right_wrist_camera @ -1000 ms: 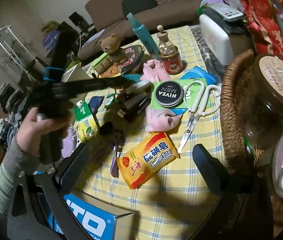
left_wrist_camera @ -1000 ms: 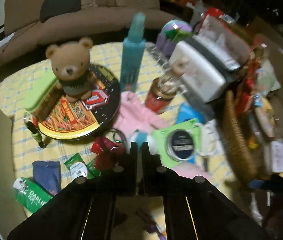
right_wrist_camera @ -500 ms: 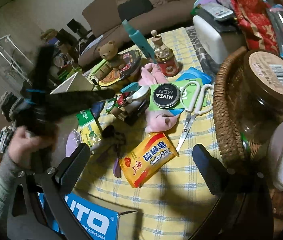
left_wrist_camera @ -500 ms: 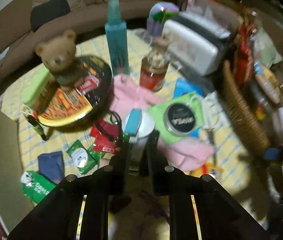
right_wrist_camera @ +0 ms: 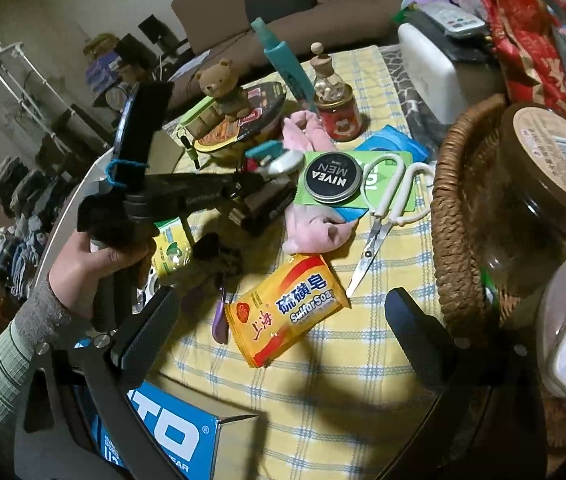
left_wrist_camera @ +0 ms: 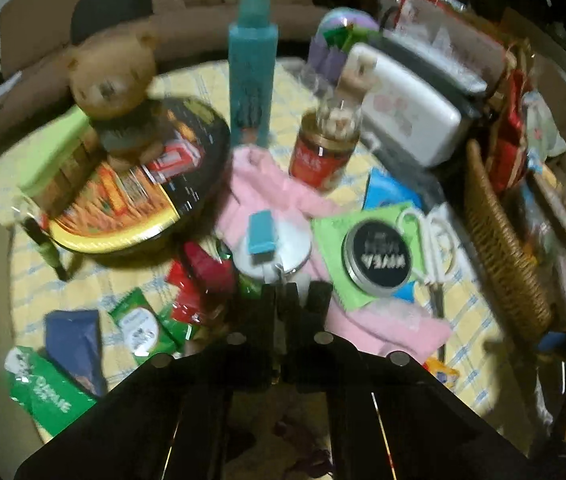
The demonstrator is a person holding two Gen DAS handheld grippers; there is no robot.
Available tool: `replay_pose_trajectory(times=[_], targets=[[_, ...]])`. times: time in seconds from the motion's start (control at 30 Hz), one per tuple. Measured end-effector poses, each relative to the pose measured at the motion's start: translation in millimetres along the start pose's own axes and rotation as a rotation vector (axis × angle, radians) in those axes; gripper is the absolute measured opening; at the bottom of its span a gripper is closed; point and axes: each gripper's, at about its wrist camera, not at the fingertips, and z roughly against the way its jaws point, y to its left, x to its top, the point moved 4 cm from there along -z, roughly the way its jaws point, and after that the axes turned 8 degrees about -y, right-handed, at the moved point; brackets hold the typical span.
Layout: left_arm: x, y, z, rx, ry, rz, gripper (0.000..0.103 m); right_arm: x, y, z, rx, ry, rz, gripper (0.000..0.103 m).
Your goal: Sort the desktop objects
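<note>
My left gripper [left_wrist_camera: 281, 292] is shut, its tips right at the near edge of a white round thing with a teal tab [left_wrist_camera: 279, 248]. Blur hides whether anything thin is pinched. From the right wrist view, a person's hand [right_wrist_camera: 95, 256] holds that left gripper [right_wrist_camera: 283, 196] low over the table, just short of the white round thing [right_wrist_camera: 283, 162]. My right gripper [right_wrist_camera: 281, 308] hangs open above a yellow soap packet [right_wrist_camera: 287, 308] and touches nothing. A black Nivea tin [right_wrist_camera: 333, 176] and white scissors [right_wrist_camera: 387, 200] lie beyond it on green cards.
A wicker basket [right_wrist_camera: 455, 208] with a brown-lidded jar [right_wrist_camera: 555, 152] fills the right side. A teddy bear [left_wrist_camera: 113, 80] sits on a noodle bowl [left_wrist_camera: 123, 208] at the left, with a teal bottle [left_wrist_camera: 251, 76] and a red jar [left_wrist_camera: 323, 152] behind. A blue box [right_wrist_camera: 155, 436] lies near.
The left gripper has sunk toward the white round thing. Its jaws parted slightly around it half a second ago and are together again. The right gripper has held still.
</note>
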Motion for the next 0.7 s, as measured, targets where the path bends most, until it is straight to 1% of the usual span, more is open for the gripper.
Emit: replay_pose_trajectory(times=[0.07, 0.13, 0.23, 0.27, 0.33, 0.43, 0.5, 0.53, 0.63, 0.7], targets=[[7, -2, 15, -0.028, -0.025, 0.014, 0.001, 0, 0, 1, -0.002, -0.003, -0.002, 0.103], [14, -6, 34, -0.056, -0.048, 0.005, 0.001, 0, -1, 2, 0.002, -0.007, -0.009, 0.103], [20, -7, 60, -0.077, -0.068, 0.006, 0.001, 3, -2, 4, -0.001, -0.017, -0.015, 0.103], [20, -7, 68, -0.094, -0.068, 0.013, 0.001, 4, -2, 5, 0.001, -0.021, -0.016, 0.103], [21, -8, 83, -0.100, -0.071, 0.020, 0.001, 6, -1, 8, 0.004, -0.028, -0.023, 0.103], [16, -14, 107, -0.129, -0.066, 0.032, 0.001, 9, 9, 13, 0.030, -0.047, -0.016, 0.103], [12, -22, 128, -0.151, -0.069, 0.032, 0.001, 13, 23, 21, 0.042, -0.076, 0.018, 0.103], [10, -27, 141, -0.166, -0.069, 0.029, 0.001, 14, 33, 26, 0.040, -0.090, 0.054, 0.103], [6, -38, 175, -0.198, -0.079, 0.022, 0.001, 15, 63, 41, -0.003, -0.146, 0.191, 0.103], [3, -44, 195, -0.220, -0.087, 0.035, 0.001, 13, 83, 50, 0.006, -0.175, 0.257, 0.103]])
